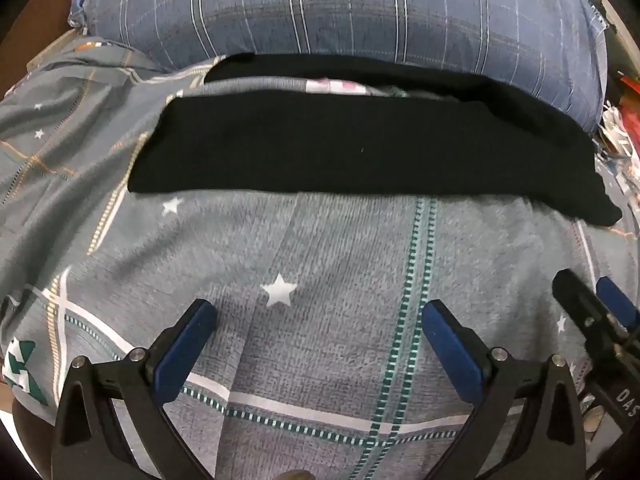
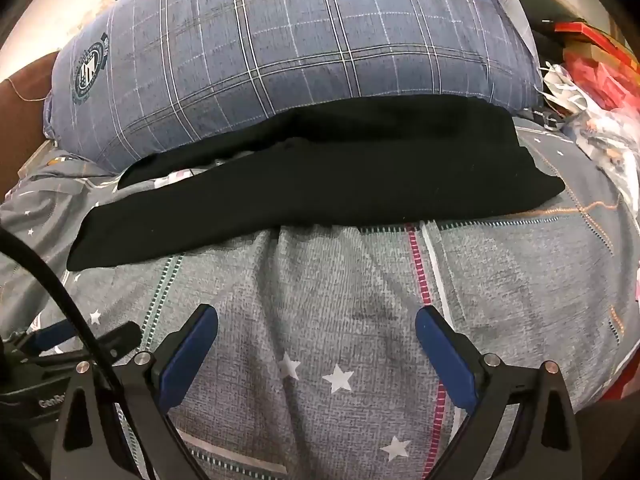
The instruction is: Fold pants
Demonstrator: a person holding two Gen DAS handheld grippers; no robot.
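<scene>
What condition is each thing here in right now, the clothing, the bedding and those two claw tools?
black pants: lying flat, legs spread apart, unfolded
left gripper: open, holding nothing
right gripper: open, holding nothing
plaid pillow: plump, behind the pants
star-print bedsheet: spread out, slightly wrinkled

Partial white lettering "DAS" on black gripper body [image 1: 624, 396], right edge of left wrist view; rest cut off by frame.

Partial white lettering "GenRo" on black gripper body [image 2: 50, 402], near left in right wrist view; remainder hidden behind finger mount.

Round dark crest printed on blue plaid pillow [image 2: 90, 68], far left; ring of small lettering around it too blurred to read.

No other readable text, numbers or signs.
</scene>
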